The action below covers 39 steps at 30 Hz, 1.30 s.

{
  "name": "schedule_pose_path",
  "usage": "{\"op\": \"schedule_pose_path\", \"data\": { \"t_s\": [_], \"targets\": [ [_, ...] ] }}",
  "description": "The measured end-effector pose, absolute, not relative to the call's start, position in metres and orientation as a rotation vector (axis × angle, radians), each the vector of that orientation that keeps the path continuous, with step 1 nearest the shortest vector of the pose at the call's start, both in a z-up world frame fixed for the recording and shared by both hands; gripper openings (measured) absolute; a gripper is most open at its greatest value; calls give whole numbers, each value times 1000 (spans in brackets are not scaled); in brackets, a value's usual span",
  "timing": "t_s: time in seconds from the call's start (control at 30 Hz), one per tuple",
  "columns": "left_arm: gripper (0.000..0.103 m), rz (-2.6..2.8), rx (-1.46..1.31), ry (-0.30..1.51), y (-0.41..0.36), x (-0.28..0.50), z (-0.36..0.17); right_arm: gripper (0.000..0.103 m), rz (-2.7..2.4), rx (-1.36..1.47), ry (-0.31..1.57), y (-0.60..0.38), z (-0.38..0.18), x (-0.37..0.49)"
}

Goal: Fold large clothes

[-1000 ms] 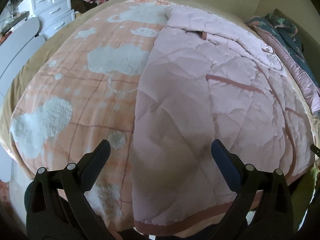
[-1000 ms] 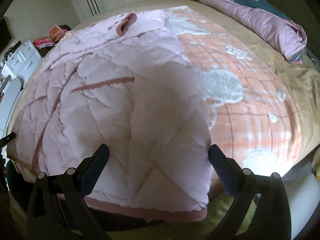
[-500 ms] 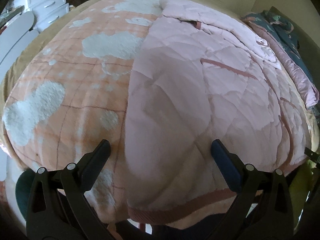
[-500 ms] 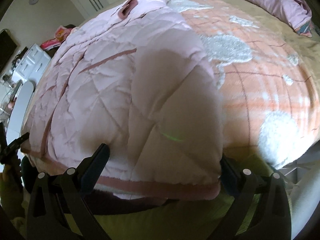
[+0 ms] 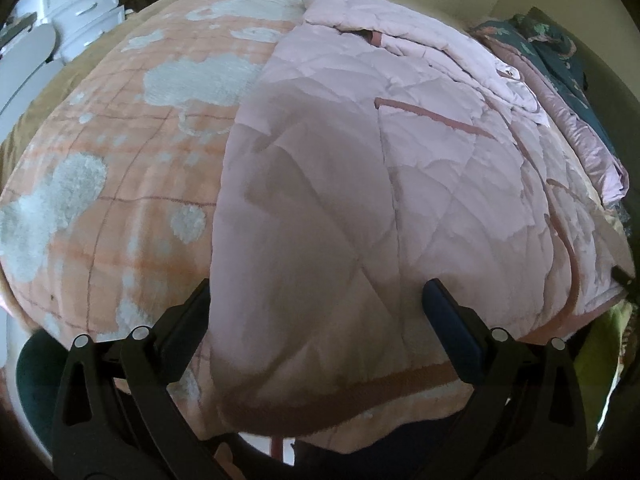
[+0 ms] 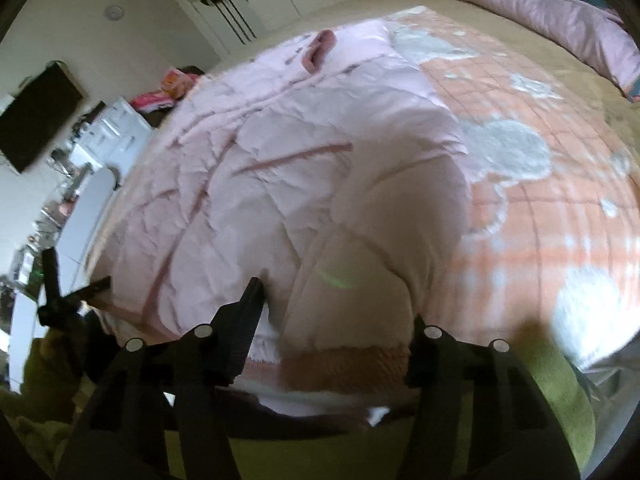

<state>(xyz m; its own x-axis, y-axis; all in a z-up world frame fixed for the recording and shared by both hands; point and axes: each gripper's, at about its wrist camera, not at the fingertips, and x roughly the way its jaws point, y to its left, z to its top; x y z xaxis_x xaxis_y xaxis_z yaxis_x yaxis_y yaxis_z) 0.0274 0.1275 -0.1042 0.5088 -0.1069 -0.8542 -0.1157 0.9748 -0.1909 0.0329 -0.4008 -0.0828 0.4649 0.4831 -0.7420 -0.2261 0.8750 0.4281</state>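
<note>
We see the pale pink quilted padded coat with dusty-rose trim (image 5: 360, 184) lying flat on the peach checked blanket with fluffy white patches (image 5: 120, 168), which covers the bed. Its long axis runs away from us, hem at the near bed edge and collar (image 6: 320, 50) at the far end. The coming move turns on that near hem: the ribbed rose hem band (image 6: 348, 360) lies directly between the fingers of the right gripper (image 6: 336, 300), at the coat's corner next to the bare blanket. The right jaws are closing around that bunched corner; whether the pads already press the cloth we cannot tell for sure, though the fabric bulges up between them. The left gripper (image 5: 316, 296) hangs over the opposite hem corner with its jaws spread wide, gripping nothing, the hem just below its fingertips. So the right hand is the one nearer a grasp

Against the frame a second ago, the right jaws were fully spread above a flat hem; now they have narrowed and the corner is puckered. The left view has drawn slightly closer to the hem
</note>
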Motion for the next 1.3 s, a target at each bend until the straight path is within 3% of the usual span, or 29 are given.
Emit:
{"op": "schedule_pose_path", "data": {
  "t_s": [0.07, 0.13, 0.2, 0.23, 0.27, 0.33, 0.4, 0.53, 0.87, 1.3],
  "targets": [
    [94, 6, -239, 1033, 126, 28, -105, 69, 449, 284, 1027, -396, -89, 38],
    [94, 2, -237, 1026, 125, 27, -106, 72, 449, 285, 1071, -389, -101, 41],
    [94, -9, -248, 1018, 126, 26, -105, 67, 452, 303, 1087, -383, -108, 41],
    [89, -13, -253, 1011, 126, 25, -104, 55, 461, 303, 1074, -381, -106, 40],
    [83, -16, -255, 1005, 126, 24, -103, 45, 481, 292, 1049, -379, -100, 39],
    [50, -14, -250, 983, 127, 22, -98, 38, 506, 263, 998, -376, -86, 35],
    [26, -44, -279, 961, 128, 21, -92, 35, 534, 258, 936, -374, -69, 33],
    [12, -86, -267, 914, 123, 20, -75, 32, 563, 272, 866, -373, -49, 34],
    [9, -168, -260, 711, 118, 46, 9, 30, 621, 342, 714, -376, 7, 60],
    [9, -176, -262, 613, 119, 83, 55, 29, 609, 350, 625, -384, 53, 91]
  ]
}}
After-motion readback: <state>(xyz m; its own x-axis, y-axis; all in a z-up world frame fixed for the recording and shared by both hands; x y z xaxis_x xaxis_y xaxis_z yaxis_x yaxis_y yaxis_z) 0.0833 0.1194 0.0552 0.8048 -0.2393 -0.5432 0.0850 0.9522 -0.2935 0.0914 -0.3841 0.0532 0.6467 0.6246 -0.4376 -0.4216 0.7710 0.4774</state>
